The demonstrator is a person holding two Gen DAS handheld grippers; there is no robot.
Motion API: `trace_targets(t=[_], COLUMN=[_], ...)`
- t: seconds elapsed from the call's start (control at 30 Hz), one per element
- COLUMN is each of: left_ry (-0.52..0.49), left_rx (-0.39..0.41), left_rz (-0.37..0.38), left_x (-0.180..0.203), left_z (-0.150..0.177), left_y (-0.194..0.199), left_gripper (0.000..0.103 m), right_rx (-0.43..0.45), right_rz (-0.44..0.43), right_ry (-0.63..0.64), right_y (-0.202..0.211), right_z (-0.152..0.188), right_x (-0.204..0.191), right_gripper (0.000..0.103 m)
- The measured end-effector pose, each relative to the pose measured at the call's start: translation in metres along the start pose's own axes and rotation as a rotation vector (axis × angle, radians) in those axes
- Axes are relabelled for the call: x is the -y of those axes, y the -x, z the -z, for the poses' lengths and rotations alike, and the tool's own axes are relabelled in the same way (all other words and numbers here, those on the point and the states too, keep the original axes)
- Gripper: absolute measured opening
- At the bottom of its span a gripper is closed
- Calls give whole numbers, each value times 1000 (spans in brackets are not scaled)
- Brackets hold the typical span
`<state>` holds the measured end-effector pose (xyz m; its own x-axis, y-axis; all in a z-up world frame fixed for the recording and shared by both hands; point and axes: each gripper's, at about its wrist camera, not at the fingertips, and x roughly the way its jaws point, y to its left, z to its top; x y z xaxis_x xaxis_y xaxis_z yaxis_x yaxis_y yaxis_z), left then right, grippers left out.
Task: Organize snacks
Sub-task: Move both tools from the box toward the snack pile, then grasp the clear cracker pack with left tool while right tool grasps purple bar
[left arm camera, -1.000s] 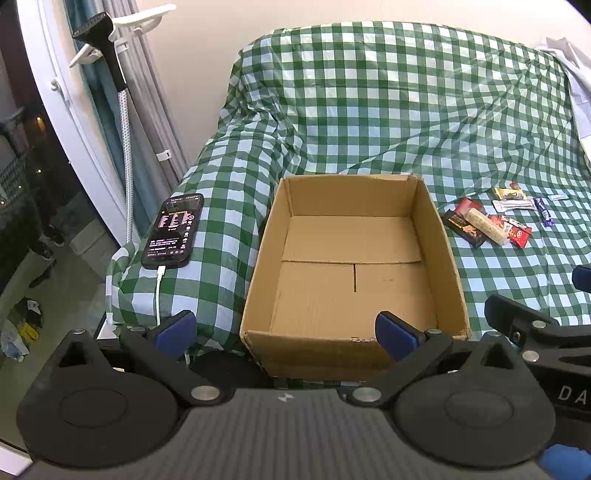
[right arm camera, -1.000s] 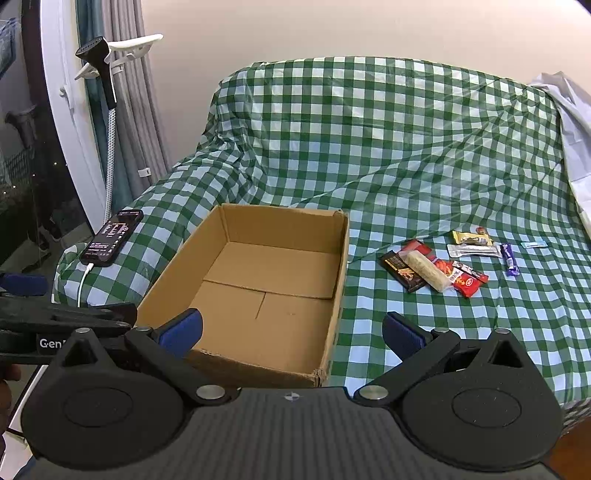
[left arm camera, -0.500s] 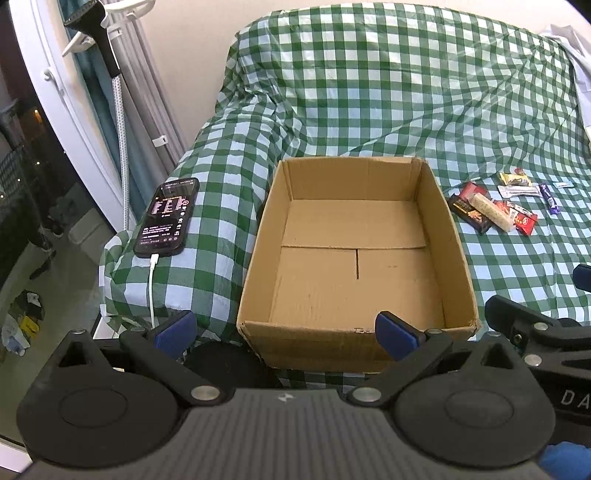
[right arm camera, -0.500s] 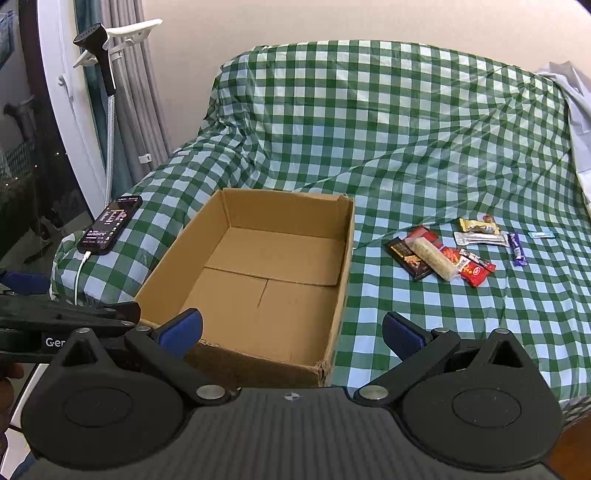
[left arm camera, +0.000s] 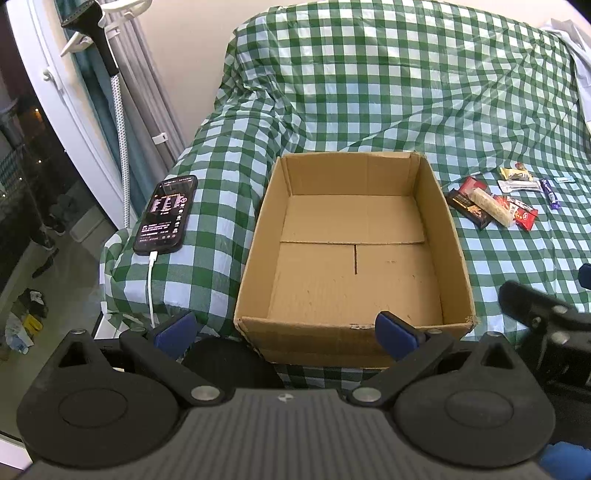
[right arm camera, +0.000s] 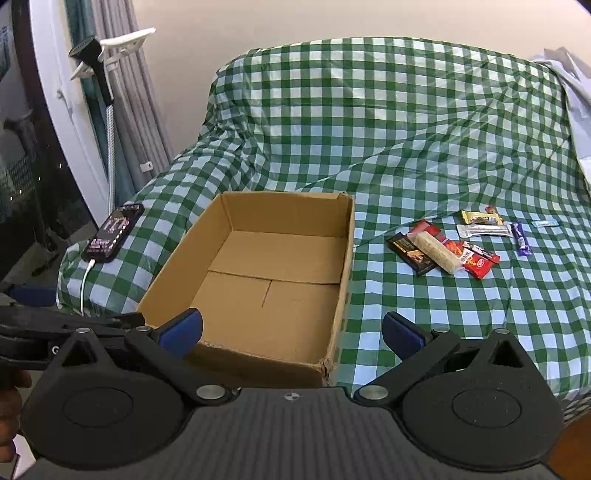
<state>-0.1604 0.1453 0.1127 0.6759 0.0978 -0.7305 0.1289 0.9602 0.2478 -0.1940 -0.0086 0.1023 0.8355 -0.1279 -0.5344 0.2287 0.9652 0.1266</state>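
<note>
A bed covered with a green-and-white checked cloth (left arm camera: 388,92) fills most of both views, its fabric creased and sloping down toward a plain pale wall behind. On the left stand grey curtains (right arm camera: 129,110), a white window frame with dark glass, and a black-headed tool on a white stand (left arm camera: 96,33). A phone (left arm camera: 166,216) with a lit screen lies on the corner of the bed, a white cable (left arm camera: 150,288) running from its near end down over the edge. An open cardboard box (left arm camera: 452,236) sits on the cloth near the bed's front edge, nothing inside it but its folded bottom flaps. The snacks (right arm camera: 443,249) lie in a loose cluster on the cloth to the right of the box, apart from it: a dark bar, a pale bar laid across it, a red wrapper, a yellow packet, a silver one and a small purple stick. The left gripper (left arm camera: 286,328) hangs in front of the box's near wall with its jaws spread wide and nothing between them. The right gripper (right arm camera: 291,328) is likewise spread and empty, its blue fingertips (right arm camera: 400,332) framing the box's near right corner, with the snacks well ahead and off to its right.
</note>
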Motion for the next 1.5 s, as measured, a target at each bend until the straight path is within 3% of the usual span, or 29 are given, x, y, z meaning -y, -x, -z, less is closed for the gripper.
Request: trace_targets(t=[0.17, 0.33, 0.67, 0.83, 0.97, 1.13, 1.3, 1.5], left_ry=[-11, -14, -121, -120, -61, -28, -51, -56], left_rx=[-23, -52, -37, -118, -215, -284, -332, -414], left_rz=[34, 98, 191, 272, 302, 336, 306, 255], left_x=[15, 44, 151, 205, 250, 304, 358, 397], left_z=[-17, -47, -108, -136, -161, -189, -203, -202], left_y=[-7, -19, -54, -96, -150, -212, -274, -336], left_gripper=[103, 103, 103, 103, 103, 103, 103, 103], right_rx=[21, 55, 65, 79, 110, 115, 84, 41], right_rz=[2, 58, 200, 285, 345, 405, 432, 437], right_ry=[-75, -127, -297, -353, -387, -368, -368, -360], right_y=[0, -6, -28, -48, -71, -122, -195, -280], right_z=[-1, -3, -4, -9, -16, -27, -42, -57], right_x=[26, 66, 177, 239, 293, 358, 420, 473], right_gripper=[103, 103, 103, 103, 103, 103, 103, 103])
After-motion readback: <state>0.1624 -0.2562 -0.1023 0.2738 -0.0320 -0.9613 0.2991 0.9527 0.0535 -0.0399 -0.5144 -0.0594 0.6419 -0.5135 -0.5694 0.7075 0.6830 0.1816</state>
